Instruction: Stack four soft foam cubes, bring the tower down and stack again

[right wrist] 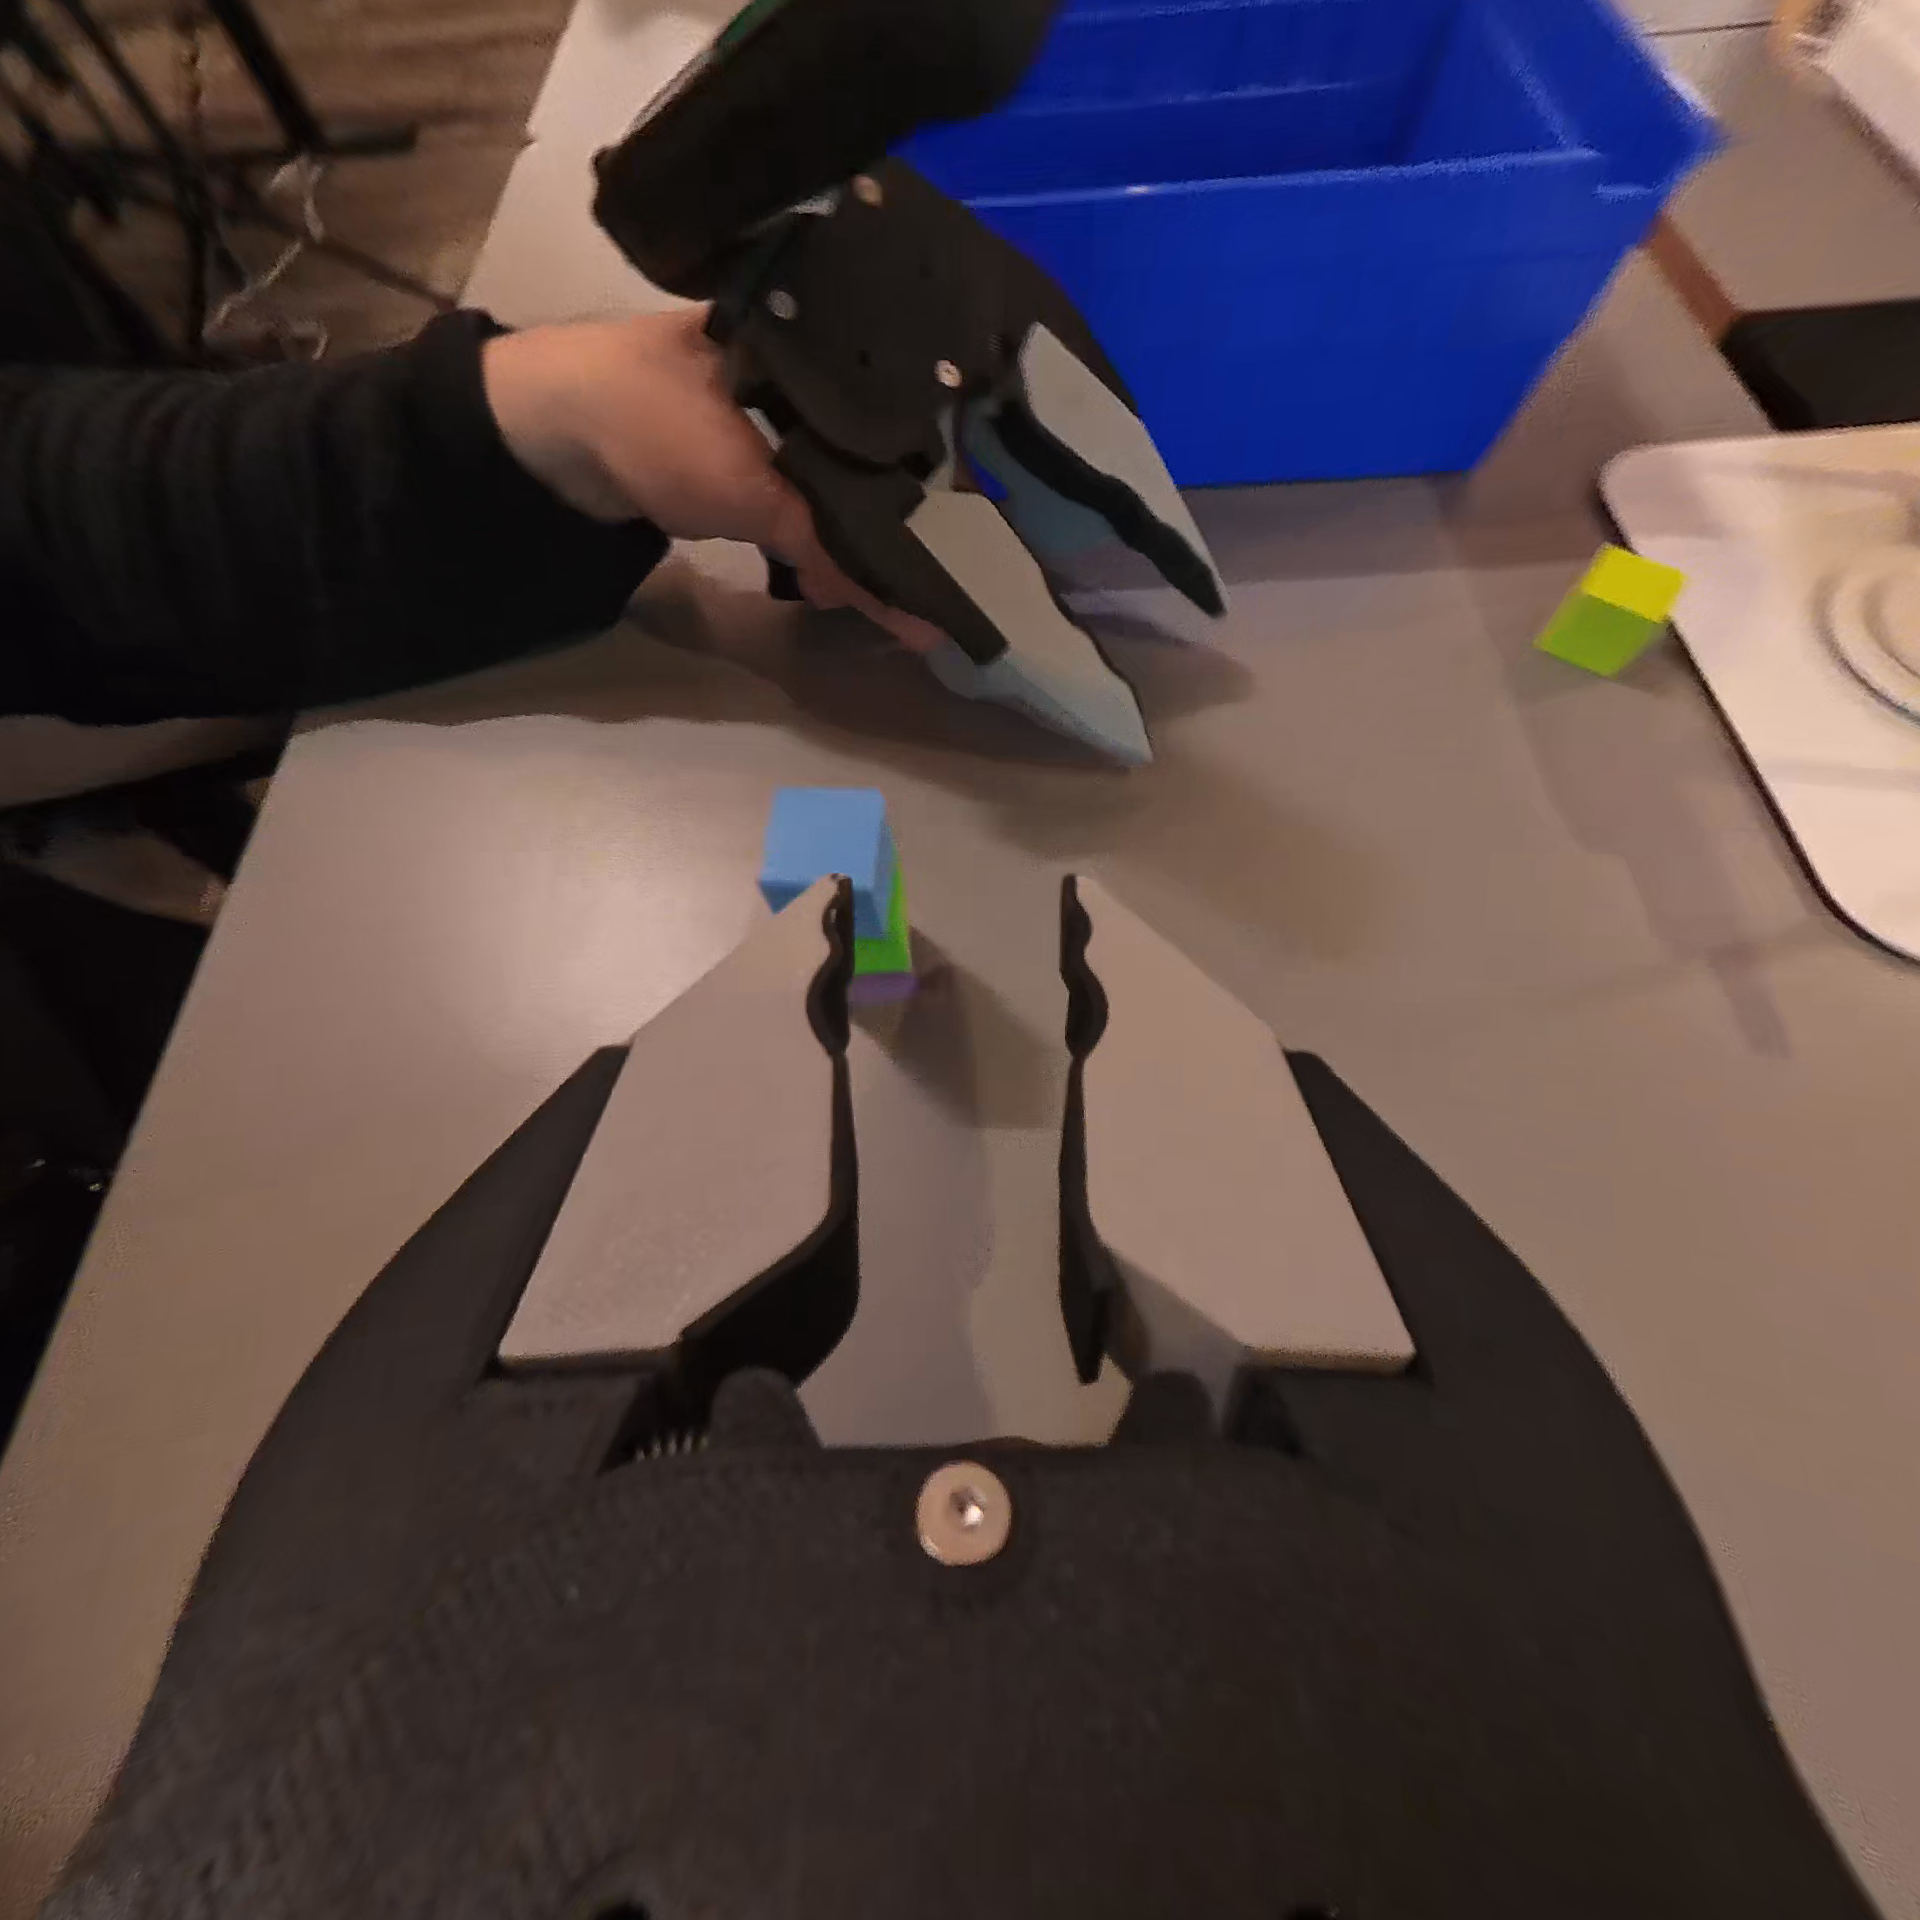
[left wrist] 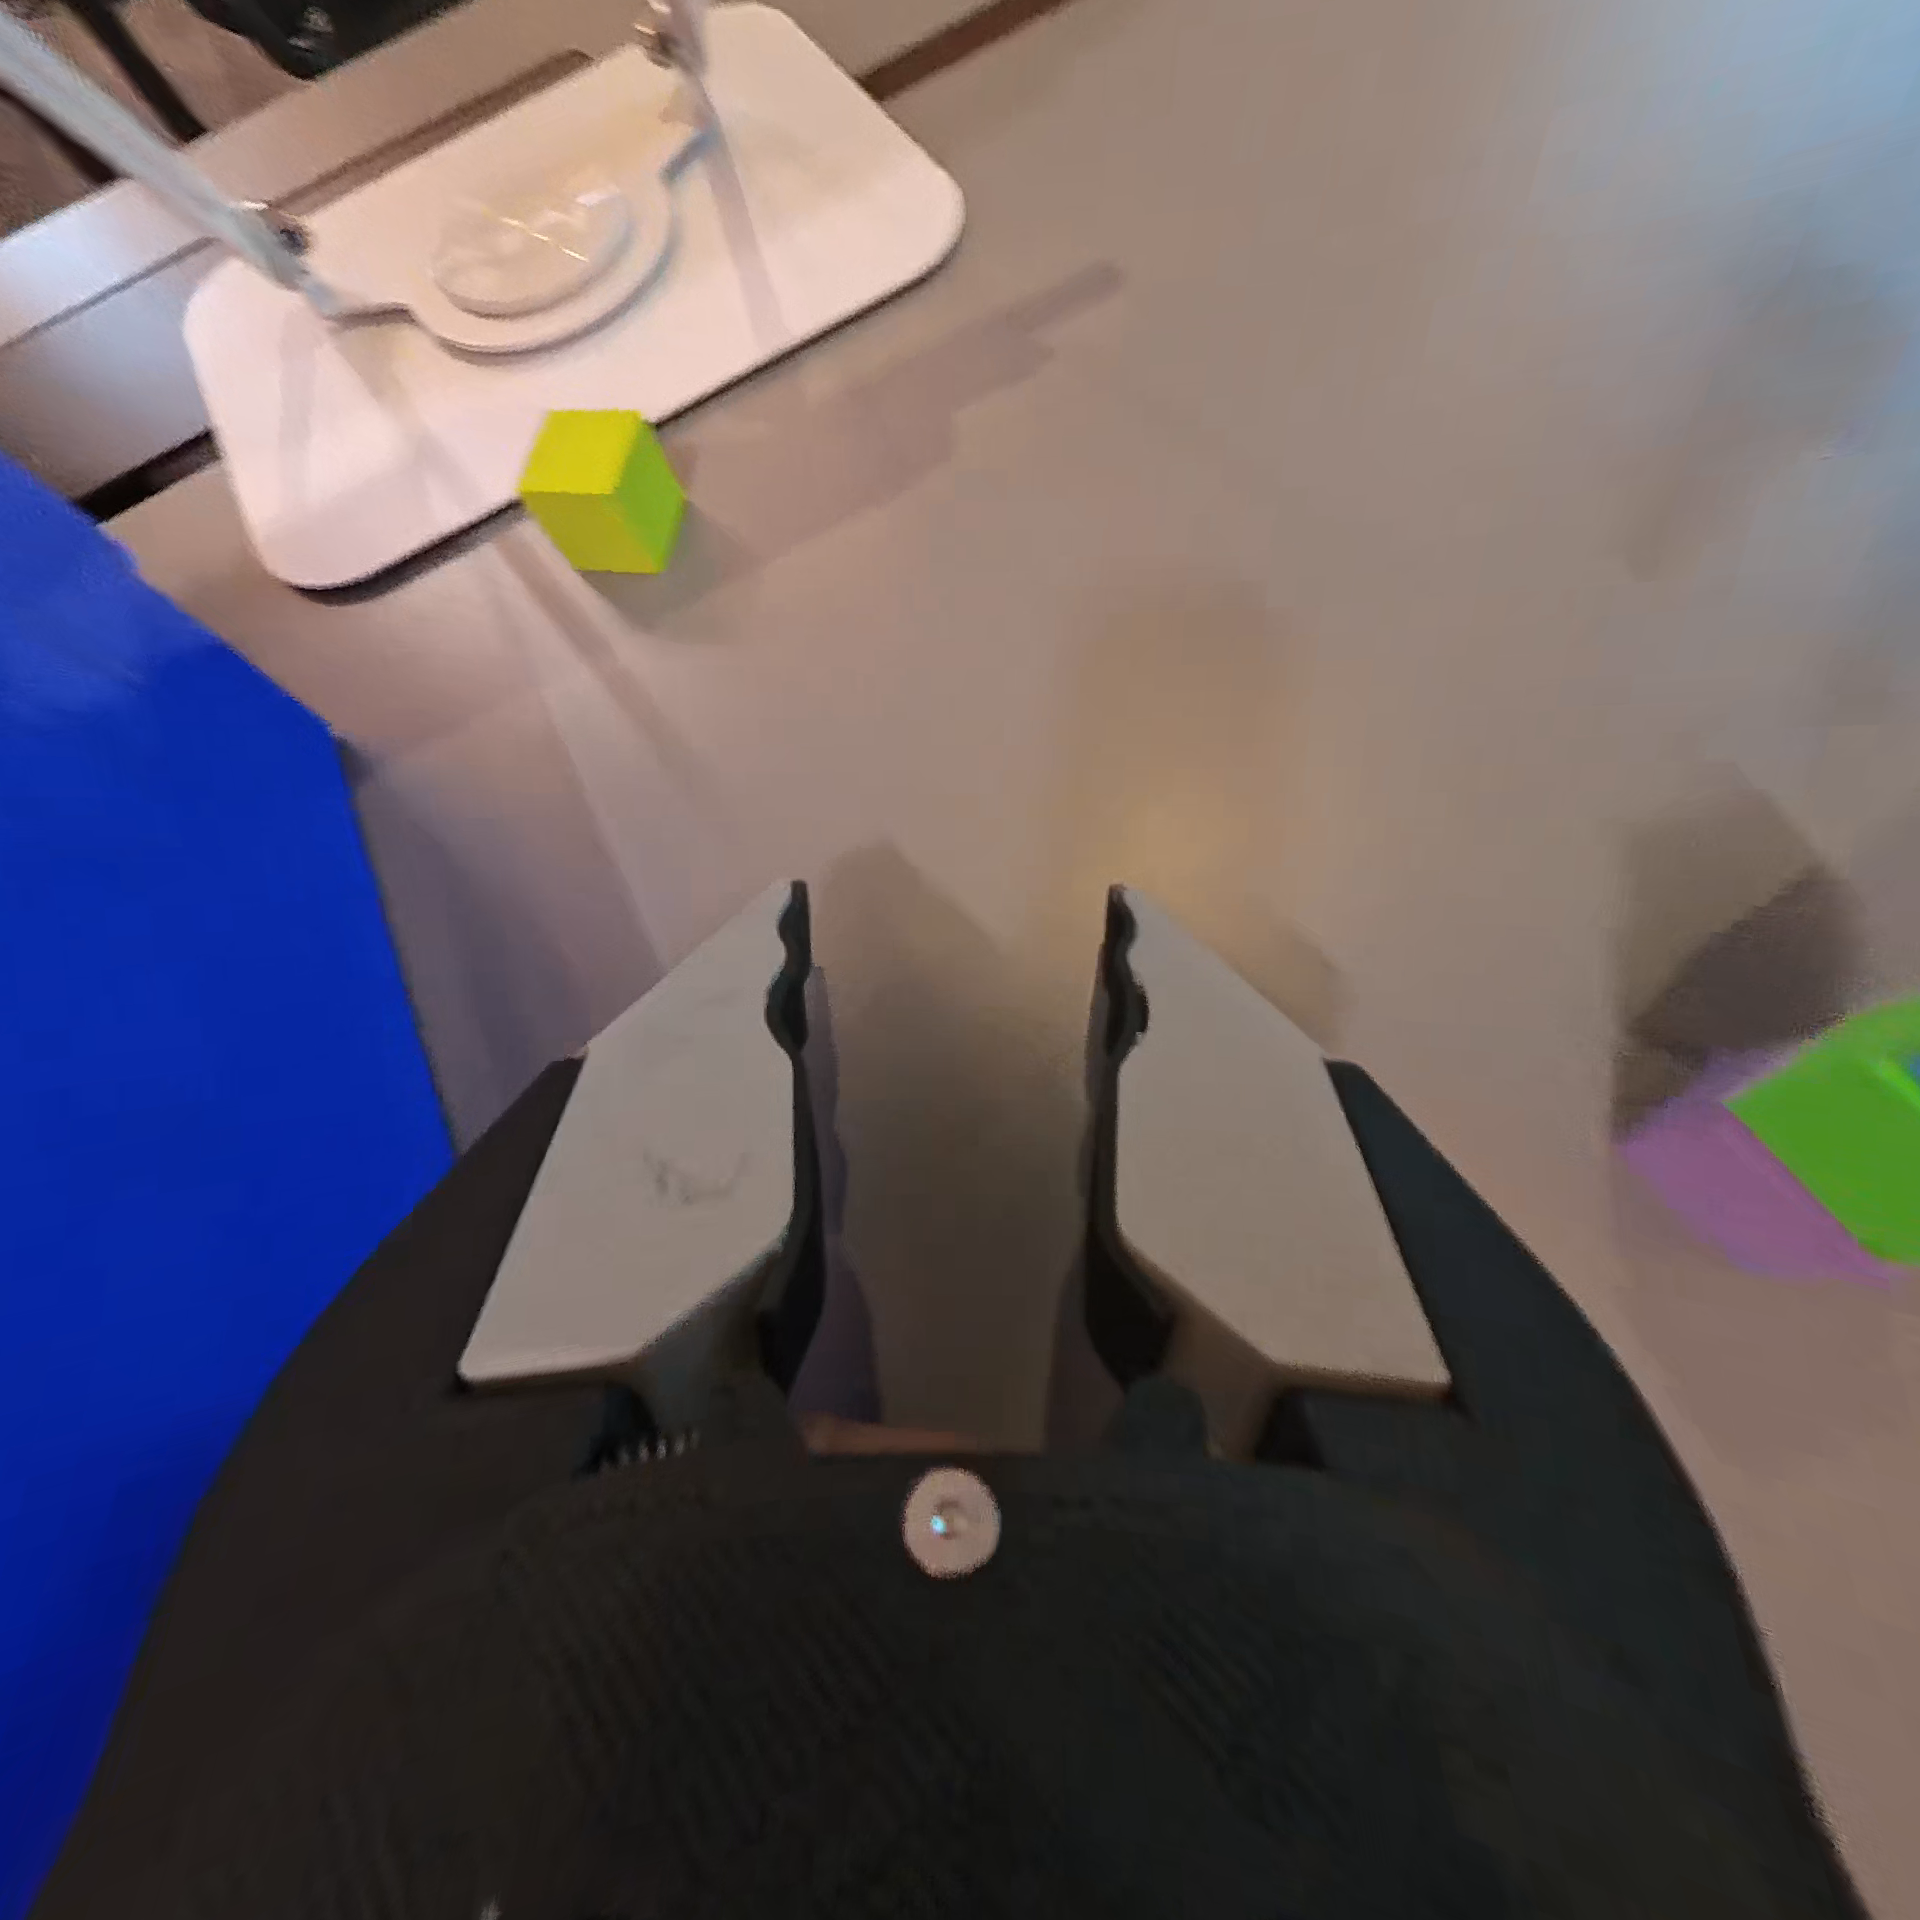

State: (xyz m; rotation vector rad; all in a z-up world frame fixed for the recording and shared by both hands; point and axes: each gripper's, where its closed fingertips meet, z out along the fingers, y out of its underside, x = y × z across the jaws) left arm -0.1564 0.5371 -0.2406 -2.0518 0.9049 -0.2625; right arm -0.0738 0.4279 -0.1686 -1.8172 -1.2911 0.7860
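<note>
Foam cubes number four on your grey table point(right wrist: 1351, 935): three sit in a small tower and one lies alone. Going left to right in the right wrist view, your left hand point(right wrist: 634, 436), in a black sleeve point(right wrist: 260, 520), grips the handle of the left claw point(right wrist: 1174, 675), which tilts down toward the table with its tips close to the surface; its two fingers stand apart with nothing between them. Just right of that, nearer to you, the tower has a blue cube point(right wrist: 821, 842) on top, a green cube point(right wrist: 883, 935) under it and a purple cube point(right wrist: 888, 987) at the bottom, the blue one sitting skewed over the edge of the green. Your right claw point(right wrist: 956, 904) hovers above the table with its left fingertip in front of the tower; its fingers are spread and hold nothing. One blue bin point(right wrist: 1299, 260) stands behind the left claw. Farther right, the yellow-green cube point(right wrist: 1610, 613) rests by itself, touching the edge of one white tray point(right wrist: 1766, 675). From the left wrist view, that same cube lies ahead and to the left of the spread fingers, well apart from the tower at the right edge.
</note>
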